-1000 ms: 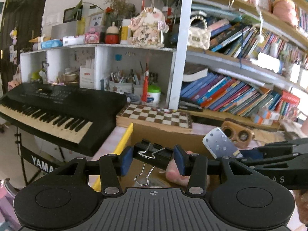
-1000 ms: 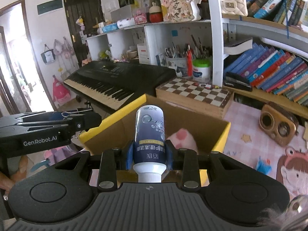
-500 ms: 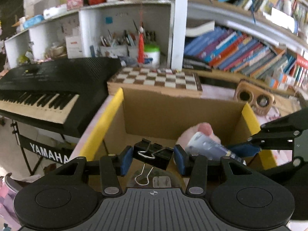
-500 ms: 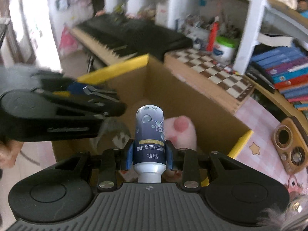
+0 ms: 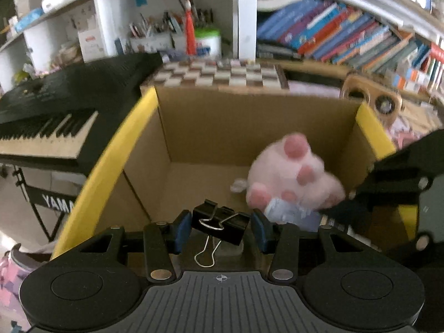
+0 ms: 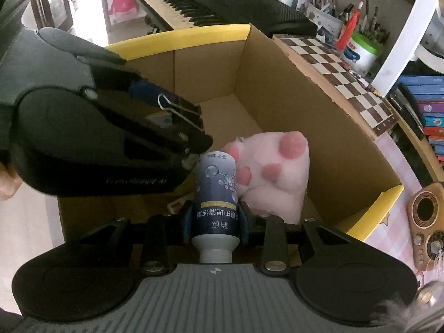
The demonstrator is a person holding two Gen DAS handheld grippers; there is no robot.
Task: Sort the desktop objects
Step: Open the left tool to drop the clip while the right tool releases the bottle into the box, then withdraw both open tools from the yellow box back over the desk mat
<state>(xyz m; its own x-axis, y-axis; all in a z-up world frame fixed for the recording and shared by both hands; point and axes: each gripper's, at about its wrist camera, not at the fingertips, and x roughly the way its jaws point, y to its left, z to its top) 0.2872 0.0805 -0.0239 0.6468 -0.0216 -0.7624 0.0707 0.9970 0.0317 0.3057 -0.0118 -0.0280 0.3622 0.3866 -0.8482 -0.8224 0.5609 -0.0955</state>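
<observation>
Black binder clip (image 5: 220, 226), silver wire handles

A black keyboard (image 5: 55, 102), a chessboard (image 5: 222, 73) and shelved books (image 5: 347, 36) stand behind

The left wrist view is smeared by motion: the book spines (image 5: 347, 36) at one o'clock are unreadable, and the pens (image 5: 155, 26) at eleven o'clock blur together. The keyboard (image 5: 47, 116) runs off the frame at nine o'clock, its stand lettering cut short. The bottle (image 5: 291, 213) is mostly hidden there behind the pink plush paw (image 5: 294, 174) and the right tool (image 5: 402, 194). In the right wrist view the left tool (image 6: 177, 127) covers the cardboard box (image 6: 291, 83) floor at nine o'clock, and its printed name is too blurred to read. The speaker (image 6: 427, 222) is cropped at three o'clock.
</observation>
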